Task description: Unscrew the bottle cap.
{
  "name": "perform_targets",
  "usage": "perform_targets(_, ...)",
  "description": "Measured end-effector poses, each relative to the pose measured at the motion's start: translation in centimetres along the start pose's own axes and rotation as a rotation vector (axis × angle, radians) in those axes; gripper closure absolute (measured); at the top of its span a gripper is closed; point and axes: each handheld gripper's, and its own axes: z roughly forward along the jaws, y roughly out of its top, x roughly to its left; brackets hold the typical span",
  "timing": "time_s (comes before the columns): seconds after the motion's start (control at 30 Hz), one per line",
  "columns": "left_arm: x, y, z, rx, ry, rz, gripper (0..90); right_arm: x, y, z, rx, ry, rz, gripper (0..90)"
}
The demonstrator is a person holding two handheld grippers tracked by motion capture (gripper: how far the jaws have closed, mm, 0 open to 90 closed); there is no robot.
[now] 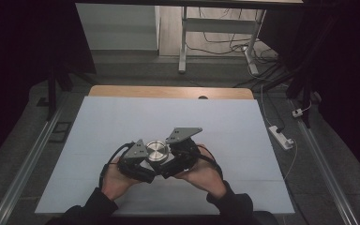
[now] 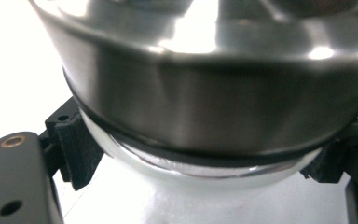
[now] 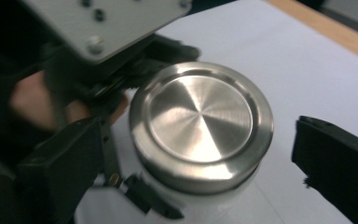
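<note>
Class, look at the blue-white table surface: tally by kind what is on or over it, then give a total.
Round white jar with a brushed steel lid: 1
Black hand-held tongs, the left tongs and the right tongs: 2
Grey three-cornered plates on the tongs: 2
Total: 5

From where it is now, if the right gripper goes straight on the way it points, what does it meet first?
Most likely the steel lid of the white jar: it sits between the right gripper's open jaws, straight ahead. Depth is unclear.
</note>
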Motion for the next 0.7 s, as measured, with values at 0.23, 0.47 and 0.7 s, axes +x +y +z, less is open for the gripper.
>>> perform_targets(0.23, -0.5, 0.4, 0.0, 0.002, -0.031, 0.024, 15.3, 0.8, -0.1, 0.7, -0.032, -0.053, 0.011, 16.8)
perform_targets(0.47, -0.1, 0.4, -0.4, -0.001, -0.172, 0.081, 15.3, -0.4, -0.3, 0.1, -0.032, 0.122, -0.045, 18.1)
perform_targets(0.7, -0.4, 0.3, -0.2, 0.003, -0.274, 0.147, 15.3, -2.1, -1.2, -0.3, -0.049, 0.386, -0.127, 17.6)
